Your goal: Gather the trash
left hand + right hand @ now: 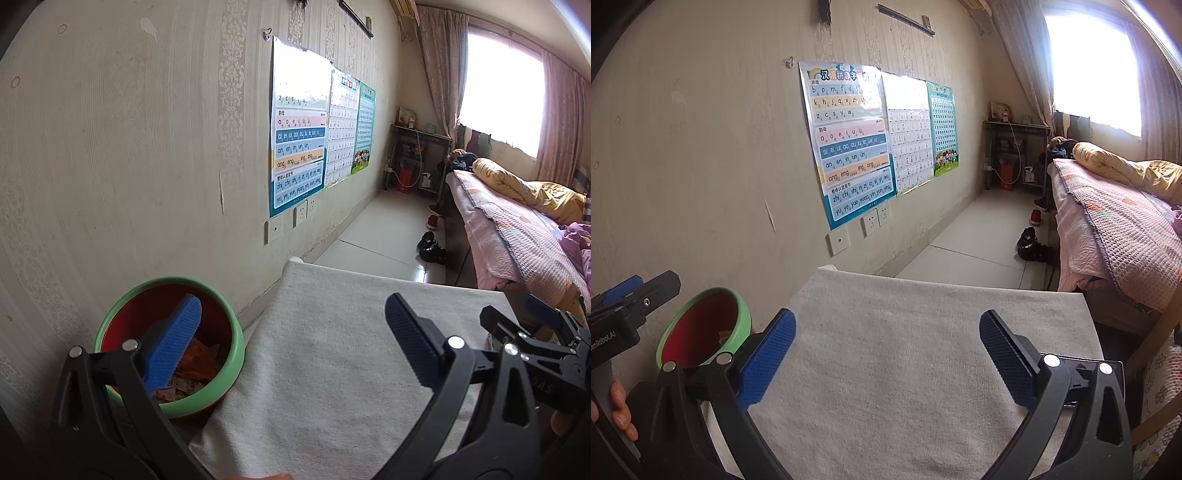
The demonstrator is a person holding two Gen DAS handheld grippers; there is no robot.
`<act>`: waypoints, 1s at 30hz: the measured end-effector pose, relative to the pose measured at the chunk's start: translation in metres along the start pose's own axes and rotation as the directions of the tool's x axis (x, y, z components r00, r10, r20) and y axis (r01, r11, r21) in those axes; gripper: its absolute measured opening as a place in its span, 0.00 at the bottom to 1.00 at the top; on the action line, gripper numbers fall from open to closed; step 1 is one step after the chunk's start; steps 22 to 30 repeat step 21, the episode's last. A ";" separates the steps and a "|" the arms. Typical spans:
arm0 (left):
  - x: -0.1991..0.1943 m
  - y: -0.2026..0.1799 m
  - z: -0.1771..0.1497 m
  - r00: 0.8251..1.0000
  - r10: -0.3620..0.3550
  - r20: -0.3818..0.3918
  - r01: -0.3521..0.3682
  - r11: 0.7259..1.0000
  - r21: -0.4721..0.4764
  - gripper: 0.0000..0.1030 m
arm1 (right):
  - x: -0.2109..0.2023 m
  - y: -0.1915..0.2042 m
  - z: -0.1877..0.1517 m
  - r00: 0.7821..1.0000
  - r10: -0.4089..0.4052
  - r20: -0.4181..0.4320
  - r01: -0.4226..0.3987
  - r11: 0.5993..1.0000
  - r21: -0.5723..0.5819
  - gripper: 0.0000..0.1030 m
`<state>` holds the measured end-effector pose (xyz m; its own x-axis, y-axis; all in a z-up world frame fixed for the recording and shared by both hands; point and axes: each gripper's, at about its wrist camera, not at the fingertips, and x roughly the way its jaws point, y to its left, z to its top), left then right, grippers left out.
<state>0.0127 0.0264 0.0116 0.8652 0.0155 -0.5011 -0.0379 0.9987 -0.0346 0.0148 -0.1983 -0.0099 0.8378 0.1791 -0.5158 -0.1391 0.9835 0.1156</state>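
Note:
A green-rimmed bin with a red inside [221,384] stands on the floor by the wall, left of the cloth-covered table [332,369]. Orange and white scraps of trash [201,363] lie in it. My left gripper [291,321] is open and empty, its left finger over the bin, its right finger over the cloth. My right gripper [886,328] is open and empty above the cloth [905,350]. The bin [738,325] shows at the left of the right wrist view, with the left gripper's body beside it. The right gripper's body [535,332] shows at the right of the left wrist view.
A wallpapered wall with posters [299,147] and sockets [301,216] runs along the left. A bed with pink and yellow bedding [517,229] stands on the right. Shoes [430,247] lie on the tiled floor. A dark shelf [417,158] stands under the window.

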 end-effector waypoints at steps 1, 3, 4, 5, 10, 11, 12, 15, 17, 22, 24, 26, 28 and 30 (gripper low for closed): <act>0.000 0.000 0.000 1.000 0.000 -0.001 0.000 1.000 0.000 0.95 | 0.000 0.000 0.000 1.000 0.000 -0.002 0.000 1.000 0.000 0.94; 0.001 0.001 -0.001 1.000 -0.002 -0.004 0.002 1.000 0.000 0.95 | 0.001 0.000 -0.001 1.000 0.000 -0.006 0.000 1.000 -0.001 0.94; 0.001 0.001 -0.001 1.000 -0.002 -0.006 0.002 1.000 0.000 0.95 | 0.002 0.000 -0.001 1.000 0.000 -0.007 0.000 1.000 -0.001 0.94; 0.001 0.001 -0.001 1.000 -0.003 -0.007 0.003 1.000 -0.001 0.95 | 0.002 0.000 -0.001 1.000 0.000 -0.009 0.000 1.000 -0.001 0.94; 0.001 0.003 -0.002 1.000 -0.008 -0.011 0.008 1.000 -0.007 0.95 | 0.004 -0.001 -0.002 1.000 0.001 -0.019 -0.002 1.000 -0.001 0.94; -0.001 0.003 -0.003 1.000 -0.002 -0.003 0.002 1.000 -0.010 0.95 | 0.006 -0.001 -0.003 1.000 0.003 -0.026 -0.003 1.000 -0.001 0.94; -0.002 0.003 -0.003 1.000 0.005 0.004 -0.005 1.000 -0.010 0.95 | 0.008 -0.001 -0.004 0.999 0.004 -0.036 -0.004 1.000 0.000 0.94; -0.001 0.003 -0.004 1.000 0.016 -0.004 -0.016 1.000 -0.001 0.95 | 0.020 -0.006 -0.014 0.997 -0.020 -0.079 0.019 1.000 -0.013 0.94; 0.000 0.004 -0.005 1.000 0.025 -0.018 -0.025 1.000 0.000 0.95 | 0.034 -0.015 -0.026 0.989 -0.064 -0.137 0.057 0.997 -0.049 0.94; 0.002 0.014 -0.008 0.999 0.034 -0.034 -0.034 0.999 -0.006 0.95 | 0.062 -0.052 -0.061 0.939 -0.179 -0.294 0.165 0.984 -0.072 0.93; 0.002 0.014 -0.008 0.999 0.034 -0.034 -0.034 0.999 -0.006 0.95 | 0.062 -0.052 -0.061 0.939 -0.179 -0.294 0.165 0.984 -0.072 0.93; 0.002 0.014 -0.008 0.999 0.034 -0.034 -0.034 0.999 -0.006 0.95 | 0.062 -0.052 -0.061 0.939 -0.179 -0.294 0.165 0.984 -0.072 0.93; 0.002 0.014 -0.008 0.999 0.034 -0.034 -0.034 0.999 -0.006 0.95 | 0.062 -0.052 -0.061 0.939 -0.179 -0.294 0.165 0.984 -0.072 0.93; 0.002 0.014 -0.008 0.999 0.034 -0.034 -0.034 0.999 -0.006 0.95 | 0.062 -0.052 -0.061 0.939 -0.179 -0.294 0.165 0.984 -0.072 0.93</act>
